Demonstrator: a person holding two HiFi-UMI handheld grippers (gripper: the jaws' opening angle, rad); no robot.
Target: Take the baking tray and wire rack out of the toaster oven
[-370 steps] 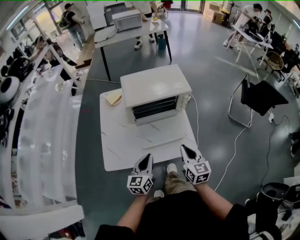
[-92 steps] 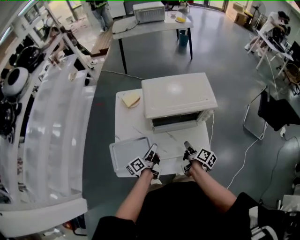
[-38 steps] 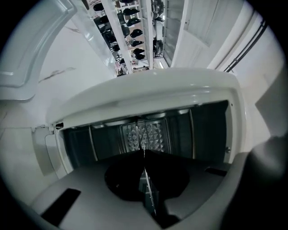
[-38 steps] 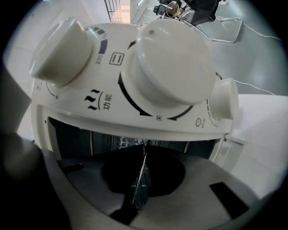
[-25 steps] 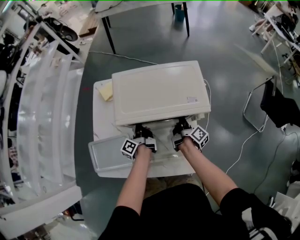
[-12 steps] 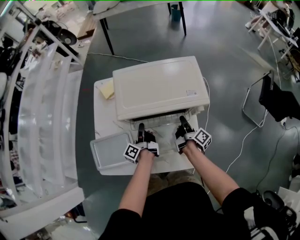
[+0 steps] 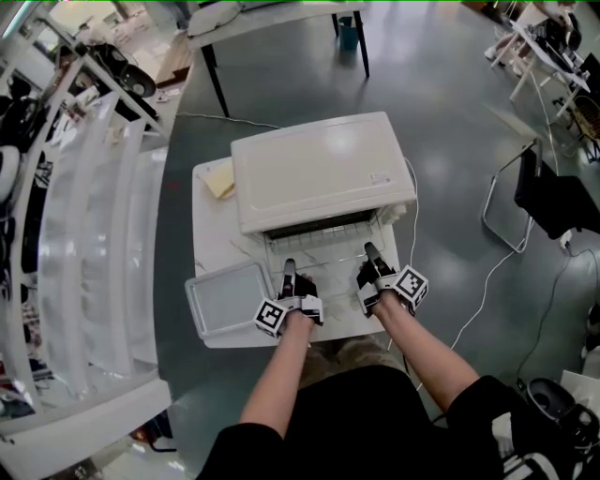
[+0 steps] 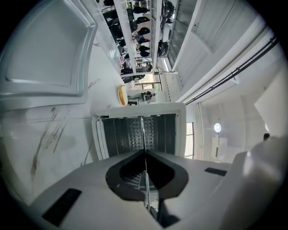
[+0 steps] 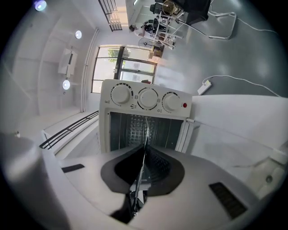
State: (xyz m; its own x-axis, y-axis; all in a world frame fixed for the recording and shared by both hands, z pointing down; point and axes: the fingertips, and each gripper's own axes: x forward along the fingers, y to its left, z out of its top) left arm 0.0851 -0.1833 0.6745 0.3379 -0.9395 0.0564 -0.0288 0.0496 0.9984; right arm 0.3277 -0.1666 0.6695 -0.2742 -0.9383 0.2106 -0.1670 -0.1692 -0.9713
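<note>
The white toaster oven [image 7: 323, 169] stands on the white table [image 7: 211, 234] with its front open. The wire rack [image 7: 323, 251] sticks partway out of the opening, held level. My left gripper [image 7: 288, 268] is shut on the rack's front edge at the left, and my right gripper [image 7: 368, 251] is shut on it at the right. In the left gripper view the rack [image 8: 143, 134] shows edge-on as a thin line running from my left gripper [image 8: 145, 152] into the oven [image 8: 108, 134]. The right gripper view shows the rack [image 9: 145, 130] pinched by my right gripper [image 9: 144, 150]. The baking tray [image 7: 230, 298] lies on the table's left front corner.
A yellow sponge [image 7: 222, 178] lies at the table's back left. The oven's cable [image 7: 487, 281] trails over the floor to the right, near a black chair [image 7: 548, 197]. White shelving [image 7: 94, 234] runs along the left, and another table [image 7: 272, 14] stands behind.
Both grippers have drawn back toward me from the oven's mouth, and the wire rack has slid out with them.
</note>
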